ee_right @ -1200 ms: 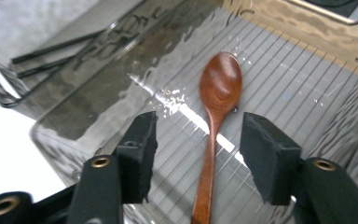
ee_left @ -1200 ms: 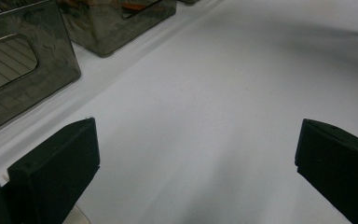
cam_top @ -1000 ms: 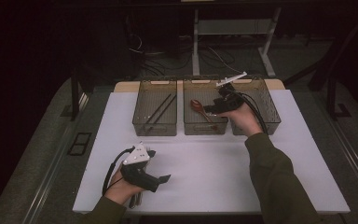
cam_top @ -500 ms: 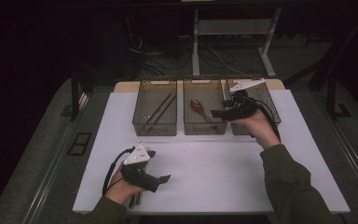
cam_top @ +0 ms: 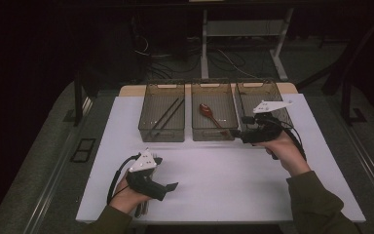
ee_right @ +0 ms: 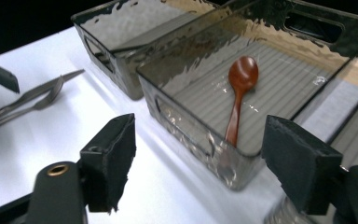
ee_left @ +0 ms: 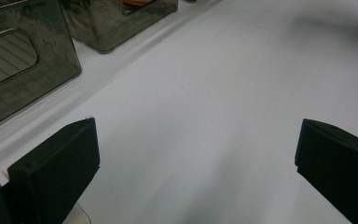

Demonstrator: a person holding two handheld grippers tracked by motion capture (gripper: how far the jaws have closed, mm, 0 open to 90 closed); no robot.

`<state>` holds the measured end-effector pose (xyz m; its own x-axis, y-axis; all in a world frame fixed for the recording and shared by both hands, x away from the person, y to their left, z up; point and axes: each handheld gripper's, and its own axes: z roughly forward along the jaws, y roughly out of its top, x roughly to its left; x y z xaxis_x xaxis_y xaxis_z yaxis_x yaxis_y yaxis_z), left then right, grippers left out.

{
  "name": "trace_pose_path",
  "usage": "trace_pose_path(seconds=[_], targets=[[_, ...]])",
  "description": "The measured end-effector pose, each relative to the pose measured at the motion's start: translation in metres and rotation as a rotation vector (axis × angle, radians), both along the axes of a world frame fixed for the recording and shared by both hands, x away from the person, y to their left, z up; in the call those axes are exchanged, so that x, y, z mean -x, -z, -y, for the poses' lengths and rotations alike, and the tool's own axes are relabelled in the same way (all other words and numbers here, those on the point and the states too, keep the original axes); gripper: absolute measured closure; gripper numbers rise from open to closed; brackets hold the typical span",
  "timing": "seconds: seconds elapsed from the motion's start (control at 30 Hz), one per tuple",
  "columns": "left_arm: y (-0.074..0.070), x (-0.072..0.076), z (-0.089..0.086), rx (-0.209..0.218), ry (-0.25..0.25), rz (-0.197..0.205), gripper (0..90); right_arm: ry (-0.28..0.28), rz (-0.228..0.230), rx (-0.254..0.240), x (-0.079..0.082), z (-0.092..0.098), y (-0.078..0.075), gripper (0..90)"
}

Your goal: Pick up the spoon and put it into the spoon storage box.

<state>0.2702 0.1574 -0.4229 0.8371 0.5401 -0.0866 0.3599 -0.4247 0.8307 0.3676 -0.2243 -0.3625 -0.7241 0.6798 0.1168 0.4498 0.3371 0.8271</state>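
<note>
Black jaws of the right gripper (ee_right: 200, 163) have just been opening and stand apart with nothing between, pulled back from the middle bin (cam_top: 214, 132) where the wooden spoon (ee_right: 239, 93) now lies — drop looks done, forks (ee_right: 25, 100) likely next.

A small reddish-brown wooden spoon (ee_right: 239, 93) is seen lying flat on the ribbed floor of the middle smoky transparent plastic bin (cam_top: 214, 132), its rounded bowl turned toward the far end and its slim handle run diagonally to the near right corner. It is touched by nothing. The bin is set on the white worktop (cam_top: 224, 180), between two like bins.
</note>
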Motion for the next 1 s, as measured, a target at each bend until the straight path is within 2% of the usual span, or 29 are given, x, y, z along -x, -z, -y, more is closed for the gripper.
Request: trace_pose_path(seconds=[0.2, 0.37, 0.63, 1.0], targets=[[0.000, 0.000, 0.000, 0.001, 0.001, 0.000, 0.0, -0.002, 0.010, 0.010, 0.017, 0.005, 0.010, 20.6], [-0.001, 0.001, 0.000, -0.003, 0.004, 0.003, 0.0, 0.007, 0.017, 0.017, 0.027, 0.009, 0.017, 19.8], [-0.001, 0.001, 0.000, 0.000, 0.006, 0.008, 0.0, 0.010, 0.036, 0.002, 0.044, 0.019, 0.025, 19.6], [-0.002, 0.001, 0.000, -0.003, 0.007, 0.012, 0.0, 0.048, 0.021, 0.008, 0.064, 0.038, 0.045, 19.5]])
